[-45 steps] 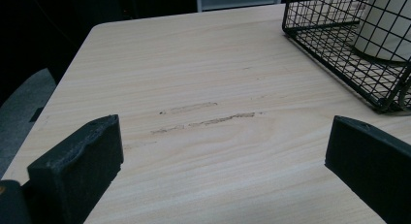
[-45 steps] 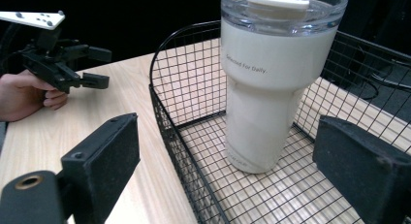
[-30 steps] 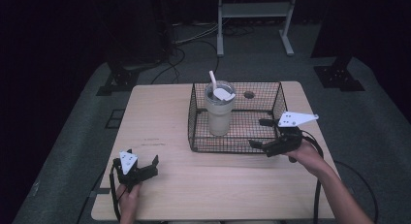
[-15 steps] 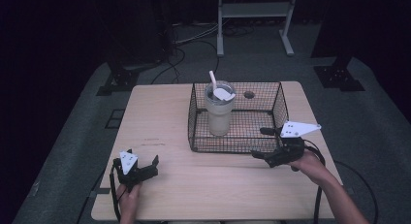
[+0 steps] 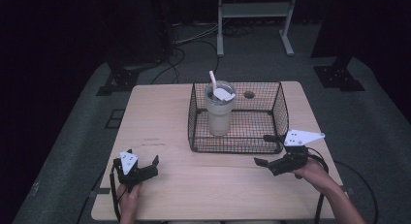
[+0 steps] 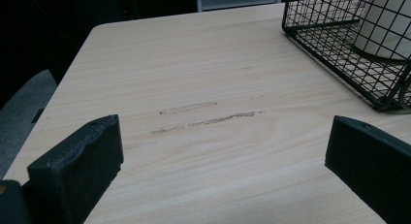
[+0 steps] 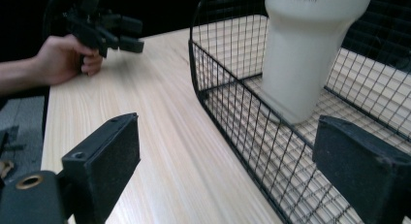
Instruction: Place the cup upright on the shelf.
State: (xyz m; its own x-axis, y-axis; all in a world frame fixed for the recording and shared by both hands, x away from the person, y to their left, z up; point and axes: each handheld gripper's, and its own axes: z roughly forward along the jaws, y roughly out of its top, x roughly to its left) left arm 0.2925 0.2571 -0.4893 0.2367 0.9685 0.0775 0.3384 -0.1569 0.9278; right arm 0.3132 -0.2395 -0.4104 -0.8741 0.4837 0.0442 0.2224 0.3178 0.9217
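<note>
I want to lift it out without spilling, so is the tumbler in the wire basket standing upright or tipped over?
Upright: the tumbler stands on its base on the floor of the wire basket, lid and straw on top.

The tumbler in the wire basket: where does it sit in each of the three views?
High view: the tumbler stands upper centre, inside the wire basket.
Left gripper view: its lower body is at the top right corner.
Right gripper view: it stands upper right.
Shared landmark: the basket's black mesh.
</note>
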